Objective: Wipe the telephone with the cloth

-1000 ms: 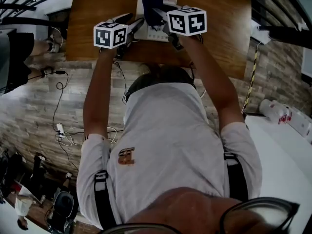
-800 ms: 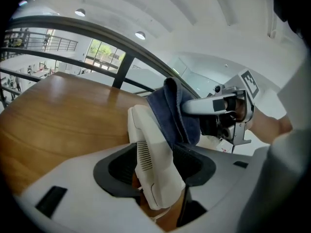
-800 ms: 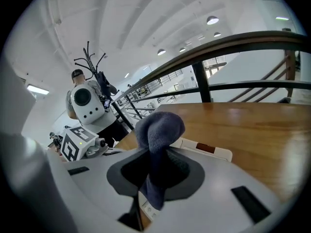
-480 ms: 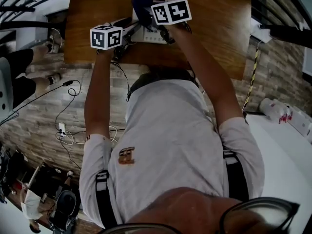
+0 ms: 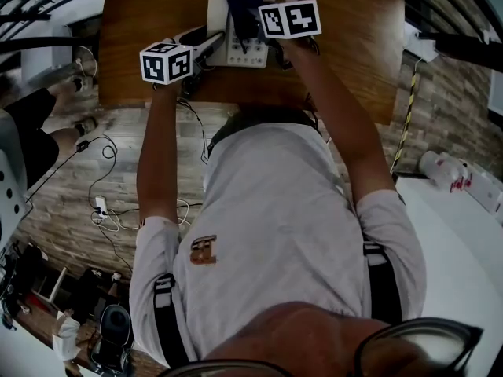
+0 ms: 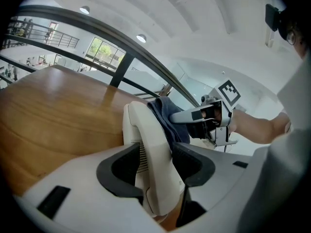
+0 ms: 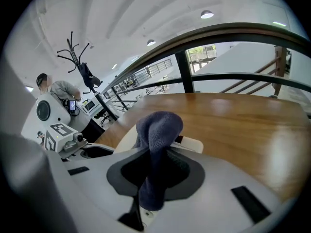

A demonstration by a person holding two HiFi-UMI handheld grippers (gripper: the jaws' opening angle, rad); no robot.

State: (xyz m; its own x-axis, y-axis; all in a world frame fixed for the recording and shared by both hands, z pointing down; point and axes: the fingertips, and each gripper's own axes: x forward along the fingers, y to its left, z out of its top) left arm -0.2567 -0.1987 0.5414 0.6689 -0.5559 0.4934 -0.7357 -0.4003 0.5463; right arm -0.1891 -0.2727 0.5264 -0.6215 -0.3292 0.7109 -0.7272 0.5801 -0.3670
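On the wooden table [image 5: 354,45] stands a white telephone [image 5: 240,52]. My left gripper [image 5: 214,39] is shut on its cream handset [image 6: 146,144], which stands upright between the jaws of that gripper [image 6: 158,164]. My right gripper [image 5: 251,23] is shut on a dark blue cloth [image 5: 244,2]. The cloth [image 7: 158,130] bunches up out of the right gripper's jaws [image 7: 154,171] and presses on the handset's far end [image 7: 192,143]. In the left gripper view the cloth [image 6: 167,118] lies against the handset's right side, with the right gripper [image 6: 214,115] behind it.
A dark metal railing [image 7: 233,35] runs along the table's far side. Cables [image 5: 110,210] trail over the wood-pattern floor to the left. A white counter [image 5: 464,242] with bottles stands at the right. Another person's legs [image 5: 31,124] are at the left edge.
The right gripper has carried the cloth to the left and back right over the handset's far end. The left gripper has kept its hold on the handset.
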